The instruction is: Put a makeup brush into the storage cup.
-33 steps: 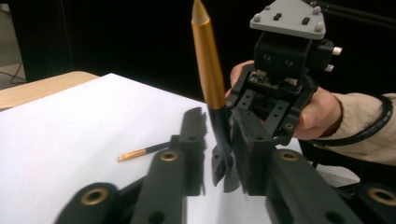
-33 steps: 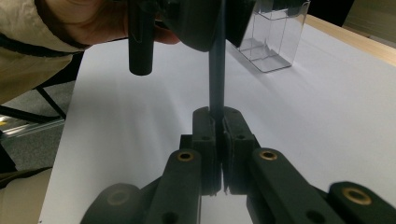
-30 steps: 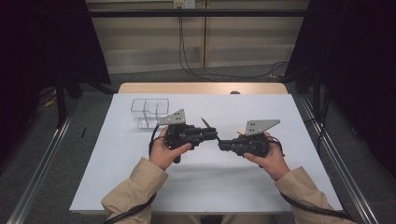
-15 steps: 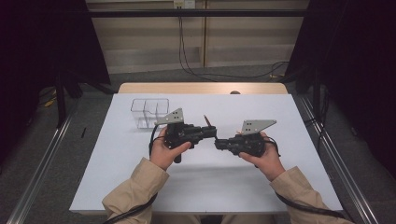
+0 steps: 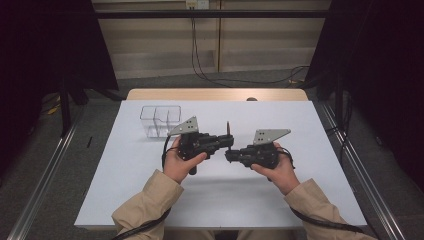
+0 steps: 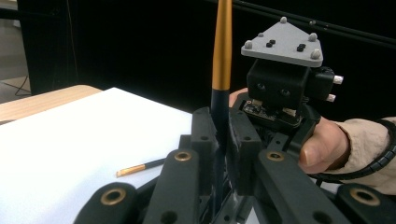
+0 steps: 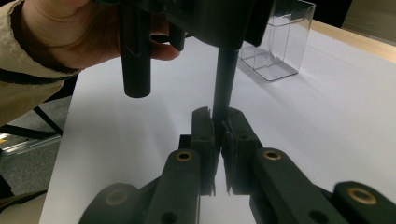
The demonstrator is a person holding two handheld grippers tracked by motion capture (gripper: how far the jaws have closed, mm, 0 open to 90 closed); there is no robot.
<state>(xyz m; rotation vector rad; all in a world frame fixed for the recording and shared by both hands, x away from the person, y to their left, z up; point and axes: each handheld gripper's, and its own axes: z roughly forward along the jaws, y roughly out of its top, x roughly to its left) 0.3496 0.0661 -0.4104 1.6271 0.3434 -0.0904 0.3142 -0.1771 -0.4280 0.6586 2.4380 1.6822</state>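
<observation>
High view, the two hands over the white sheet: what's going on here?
A person holds a two-jaw tool in each hand above the white table. The left claw is shut on a slim black stick with an orange-gold upper part, held upright. The right claw is shut on the same stick's lower end, so both grip it at once. A second, similar stick lies flat on the table. A clear divided box stands farther back, to the left.

Table (image 5: 310,200): white top, bare wooden strip along far edge. On it: one clear plastic box (image 5: 160,120) with compartments, standing toward the far left corner; one small gold-and-black stick (image 6: 140,166), lying flat on the white surface.
</observation>
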